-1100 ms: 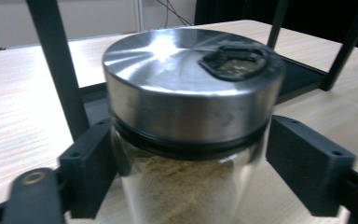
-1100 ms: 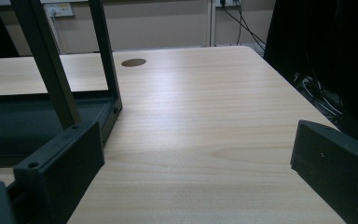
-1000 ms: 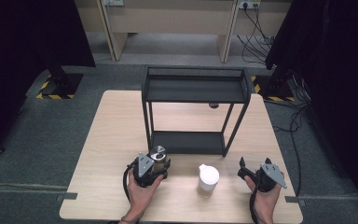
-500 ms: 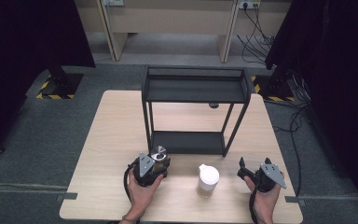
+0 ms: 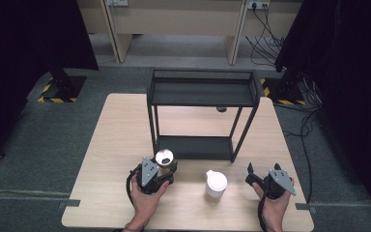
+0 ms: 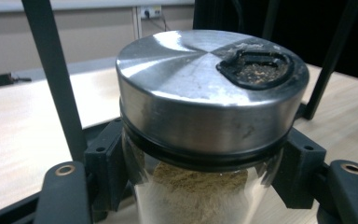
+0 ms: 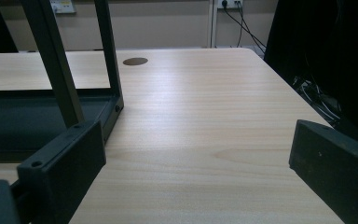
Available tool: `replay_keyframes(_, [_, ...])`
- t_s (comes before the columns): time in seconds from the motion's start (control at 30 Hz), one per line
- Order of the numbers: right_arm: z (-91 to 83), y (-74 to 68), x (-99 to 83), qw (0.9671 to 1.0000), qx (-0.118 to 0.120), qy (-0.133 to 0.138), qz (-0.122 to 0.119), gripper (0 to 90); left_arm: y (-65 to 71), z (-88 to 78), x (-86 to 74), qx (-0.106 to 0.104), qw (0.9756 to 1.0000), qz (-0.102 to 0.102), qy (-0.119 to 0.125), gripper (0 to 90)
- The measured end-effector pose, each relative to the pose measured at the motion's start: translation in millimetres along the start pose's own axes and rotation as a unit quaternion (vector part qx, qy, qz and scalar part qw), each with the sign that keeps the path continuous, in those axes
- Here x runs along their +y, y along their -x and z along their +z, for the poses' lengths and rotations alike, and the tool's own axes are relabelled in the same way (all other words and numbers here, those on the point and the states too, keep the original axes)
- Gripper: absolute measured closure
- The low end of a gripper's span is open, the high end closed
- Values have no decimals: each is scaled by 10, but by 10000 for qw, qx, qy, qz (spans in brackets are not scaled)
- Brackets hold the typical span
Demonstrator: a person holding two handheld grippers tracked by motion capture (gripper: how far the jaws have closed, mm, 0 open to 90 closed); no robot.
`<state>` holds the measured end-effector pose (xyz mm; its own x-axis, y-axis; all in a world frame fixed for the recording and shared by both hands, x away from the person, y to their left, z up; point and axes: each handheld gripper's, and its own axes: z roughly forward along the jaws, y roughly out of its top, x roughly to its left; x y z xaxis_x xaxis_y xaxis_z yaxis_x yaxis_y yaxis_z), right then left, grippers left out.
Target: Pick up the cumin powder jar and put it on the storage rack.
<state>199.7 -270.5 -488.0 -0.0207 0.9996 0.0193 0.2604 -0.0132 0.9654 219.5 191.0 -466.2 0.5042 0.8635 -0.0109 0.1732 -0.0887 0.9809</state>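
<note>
A glass spice jar (image 6: 205, 154) with a steel lid (image 5: 164, 156) and tan powder inside stands upright on the table just before the black shelf rack (image 5: 200, 92). My left gripper (image 5: 158, 169) is shut on the jar, its black pads (image 6: 105, 163) pressing on the glass below the lid from both sides. My right gripper (image 5: 252, 178) rests at the table's front right, open, with bare tabletop between its fingers (image 7: 63, 163). A white lidded jar (image 5: 216, 183) stands between the two grippers.
The rack has a lower shelf (image 5: 193, 147) near the table and an upper shelf above it. Its front legs (image 7: 58, 65) rise close by on the left in the right gripper view. A dark cable hole (image 7: 135, 61) sits in the wooden table (image 5: 121, 125) behind the rack.
Nothing has visibly moved between the earlier high view frames and now; both hands hold their places.
</note>
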Motion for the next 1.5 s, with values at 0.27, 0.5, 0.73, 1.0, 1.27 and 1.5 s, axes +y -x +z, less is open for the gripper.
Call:
replay_keyframes(0.27, [-1,-3,-2,10000,-7,4,0,41,69,-109,174,-82,9997,101,217,311])
replay_keyframes(0.5, [-1,-6,-3,10000,-13,8,-9,42,65,-162,307,-71,9992,69,399,312])
replay_keyframes(0.73, [-1,-3,-2,10000,-9,5,0,43,57,-205,498,-60,9983,136,563,312])
replay_keyframes(1.0, [-2,4,-2,10000,2,6,21,44,57,-264,666,-50,9972,236,711,312])
replay_keyframes(1.27, [1,1,2,10000,10,-6,-9,47,53,-297,762,-49,9965,318,769,312])
replay_keyframes(1.5, [-1,5,-3,10000,18,8,-8,48,77,-311,835,-73,9952,370,904,312])
